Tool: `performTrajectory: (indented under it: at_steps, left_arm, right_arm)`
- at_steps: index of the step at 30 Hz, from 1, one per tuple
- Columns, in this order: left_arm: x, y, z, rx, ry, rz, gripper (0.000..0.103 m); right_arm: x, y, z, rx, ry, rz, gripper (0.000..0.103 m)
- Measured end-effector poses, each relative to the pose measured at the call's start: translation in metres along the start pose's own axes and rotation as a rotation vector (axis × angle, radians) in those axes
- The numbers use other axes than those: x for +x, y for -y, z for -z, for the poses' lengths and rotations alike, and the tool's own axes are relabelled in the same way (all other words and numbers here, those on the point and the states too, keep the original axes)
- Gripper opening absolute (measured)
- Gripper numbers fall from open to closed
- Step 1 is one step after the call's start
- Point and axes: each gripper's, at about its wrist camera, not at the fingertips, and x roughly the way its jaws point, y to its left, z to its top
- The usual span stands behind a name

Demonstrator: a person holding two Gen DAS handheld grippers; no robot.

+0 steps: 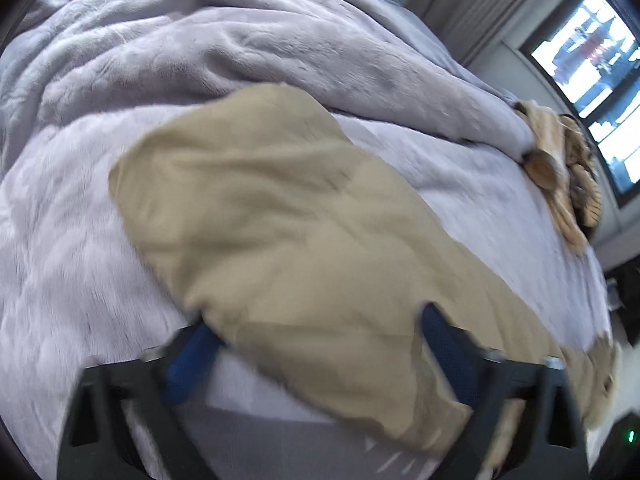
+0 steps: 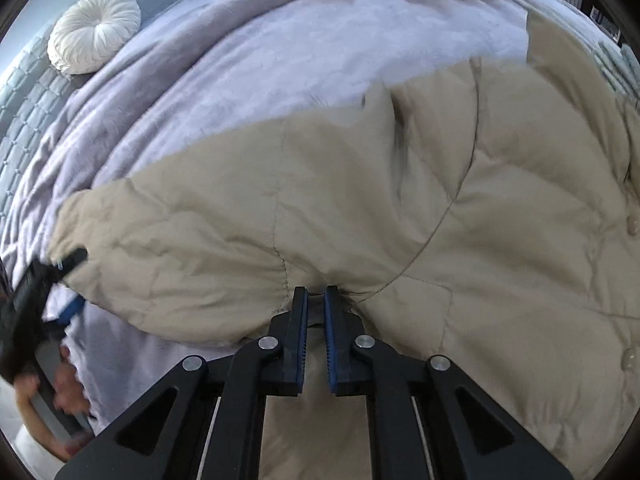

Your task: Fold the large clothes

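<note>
Two tongs work a beige quilted jacket [image 2: 360, 208] spread on a lavender blanket [image 2: 248, 56] covering the bed. Right gripper [image 2: 316, 294], fingers pressed together, pinches a seam fold. Left gripper [image 1: 320, 320], fingers spread wide, straddles the sleeve [image 1: 256, 208]. Round white cushion [image 2: 94, 36] lies well apart.

No readable text, labels or numbers (frames partly blurred).
</note>
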Motion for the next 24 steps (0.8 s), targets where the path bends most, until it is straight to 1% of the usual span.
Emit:
performTrajectory:
  at_steps: [1, 2, 3, 4, 5, 7, 10, 13, 16, 17, 19, 20, 22, 24]
  left_arm:
    - [0.004, 0.001, -0.004, 0.003, -0.006, 0.009, 0.046]
    - [0.006, 0.002, -0.007, 0.006, -0.016, 0.048, 0.032]
    - [0.008, 0.003, -0.011, 0.005, -0.033, 0.118, 0.013]
    - [0.006, 0.005, -0.014, 0.0, -0.038, 0.165, 0.012]
    - [0.003, 0.01, -0.016, 0.014, -0.033, 0.174, 0.012]
    - [-0.011, 0.022, -0.02, 0.074, -0.007, 0.203, 0.012]
    - [-0.038, 0.048, -0.023, 0.163, 0.02, 0.275, 0.012]
    - [-0.072, 0.085, -0.019, 0.257, 0.056, 0.355, 0.012]
    - [-0.106, 0.132, -0.01, 0.357, 0.084, 0.449, 0.012]
    - [-0.116, 0.148, -0.004, 0.39, 0.088, 0.482, 0.012]
    - [-0.133, 0.18, 0.011, 0.453, 0.088, 0.536, 0.012]
    - [-0.142, 0.201, 0.023, 0.493, 0.082, 0.565, 0.012]
    - [-0.154, 0.231, 0.045, 0.554, 0.071, 0.605, 0.012]
    - [-0.164, 0.266, 0.079, 0.654, 0.052, 0.64, 0.012]
  right_arm:
    - [0.003, 0.003, 0.0, 0.01, -0.003, -0.004, 0.008]
    - [0.006, 0.005, 0.0, 0.023, -0.006, -0.01, 0.007]
    - [0.008, 0.006, -0.001, 0.032, -0.009, -0.014, 0.007]
    - [0.01, 0.007, -0.001, 0.04, -0.012, -0.017, 0.007]
    - [0.012, 0.009, -0.001, 0.047, -0.015, -0.014, 0.007]
    - [0.014, 0.011, 0.0, 0.055, -0.018, -0.017, 0.007]
    - [0.018, 0.014, 0.001, 0.068, -0.017, -0.02, 0.006]
    - [0.019, 0.017, 0.002, 0.078, -0.013, -0.024, 0.006]
    - [0.009, 0.025, 0.006, 0.102, -0.018, -0.059, 0.006]
    - [0.0, 0.03, 0.006, 0.127, -0.022, -0.097, 0.006]
    - [-0.018, 0.04, 0.011, 0.155, -0.01, -0.145, 0.006]
    - [-0.028, 0.045, 0.014, 0.159, -0.003, -0.15, 0.006]
    - [-0.055, 0.062, 0.025, 0.169, 0.025, -0.14, 0.006]
    - [-0.077, 0.082, 0.037, 0.193, 0.052, -0.132, 0.006]
